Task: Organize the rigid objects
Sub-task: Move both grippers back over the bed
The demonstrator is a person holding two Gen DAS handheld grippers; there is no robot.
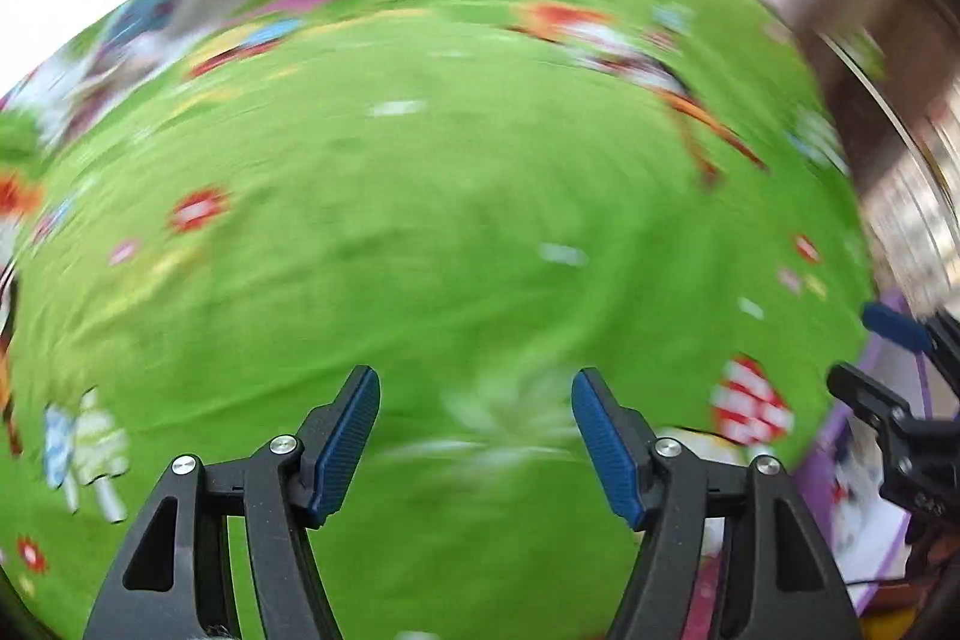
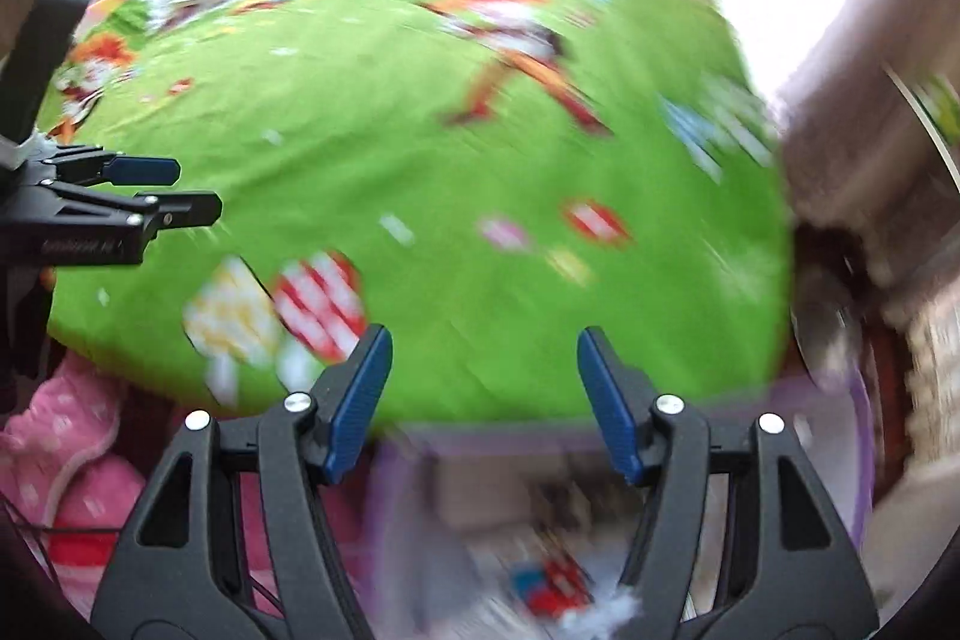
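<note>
Both views heavily motion-blurred. Left gripper [image 1: 475, 436] released, jaws apart, nothing between them, over the green cartoon-print bedsheet [image 1: 420, 196]. Right gripper [image 2: 485, 400] also released and empty, hanging at the sheet's near edge above a purple-rimmed box [image 2: 840, 436], lower centre of the right wrist frame. The rigid objects to organize look to be inside that box: a small red-and-blue item [image 2: 549, 589] at bottom centre, too smeared to name. Pink dotted fabric [image 2: 72, 466] lower left. Judgement: box contents probably light, hard, smooth, so may slip; pinch across the narrow sides, mid-body. Exact grasp spot cannot be picked from this blur.
</note>
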